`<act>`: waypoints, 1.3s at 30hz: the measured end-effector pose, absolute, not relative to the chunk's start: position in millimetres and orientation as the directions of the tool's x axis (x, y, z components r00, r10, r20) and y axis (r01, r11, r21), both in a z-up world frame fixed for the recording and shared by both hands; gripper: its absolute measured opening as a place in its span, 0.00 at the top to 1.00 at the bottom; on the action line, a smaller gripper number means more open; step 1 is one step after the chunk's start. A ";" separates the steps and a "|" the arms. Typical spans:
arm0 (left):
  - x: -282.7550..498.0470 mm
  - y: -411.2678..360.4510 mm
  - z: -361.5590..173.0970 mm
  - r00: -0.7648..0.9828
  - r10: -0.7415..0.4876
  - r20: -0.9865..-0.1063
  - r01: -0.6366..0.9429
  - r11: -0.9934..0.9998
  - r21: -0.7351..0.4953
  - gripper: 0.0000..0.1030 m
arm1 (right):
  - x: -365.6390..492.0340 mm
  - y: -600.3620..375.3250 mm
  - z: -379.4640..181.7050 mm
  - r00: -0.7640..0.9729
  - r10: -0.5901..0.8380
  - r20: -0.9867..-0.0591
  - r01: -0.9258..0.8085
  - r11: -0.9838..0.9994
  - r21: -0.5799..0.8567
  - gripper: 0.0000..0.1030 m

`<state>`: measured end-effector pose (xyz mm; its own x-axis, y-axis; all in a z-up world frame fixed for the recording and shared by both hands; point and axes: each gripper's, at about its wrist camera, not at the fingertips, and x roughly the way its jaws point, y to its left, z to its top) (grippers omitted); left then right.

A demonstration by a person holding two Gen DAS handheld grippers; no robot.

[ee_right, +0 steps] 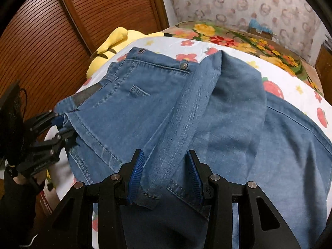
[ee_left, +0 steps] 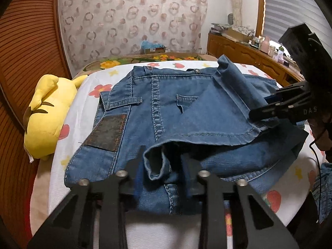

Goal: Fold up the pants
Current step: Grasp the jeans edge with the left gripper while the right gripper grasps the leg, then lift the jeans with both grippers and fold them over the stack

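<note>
Jeans point(ee_left: 166, 108) lay half-folded on the bed point(ee_left: 68, 141), hems brought over the seat. Left gripper point(ee_left: 164, 166) had its fingers spread around the hem bunch, not clamped; right gripper point(ee_right: 165, 168) likewise straddled the leg cuff, released. Pulling away carelessly could've snagged denim and dragged the fold open.

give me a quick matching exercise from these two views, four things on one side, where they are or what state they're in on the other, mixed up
Things:
1. jeans
2. yellow plush toy
3. leather patch
4. left gripper

Places or states:
A. open, a hem fold between its fingers
B. sewn at the waistband
C. beside the jeans, by the wooden doors
D. spread on the flowered sheet, legs folded over the seat

Pairs: 1-D, 2-C, 3-B, 4-A
</note>
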<state>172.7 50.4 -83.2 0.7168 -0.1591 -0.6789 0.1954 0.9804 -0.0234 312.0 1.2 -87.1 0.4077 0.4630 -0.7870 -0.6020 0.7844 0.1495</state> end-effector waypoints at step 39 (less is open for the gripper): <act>137.7 100.2 -73.9 0.723 -0.173 -0.669 0.137 0.985 -0.107 0.93 | 393.0 110.3 -25.7 0.515 0.551 -0.656 -0.639 0.758 0.135 0.72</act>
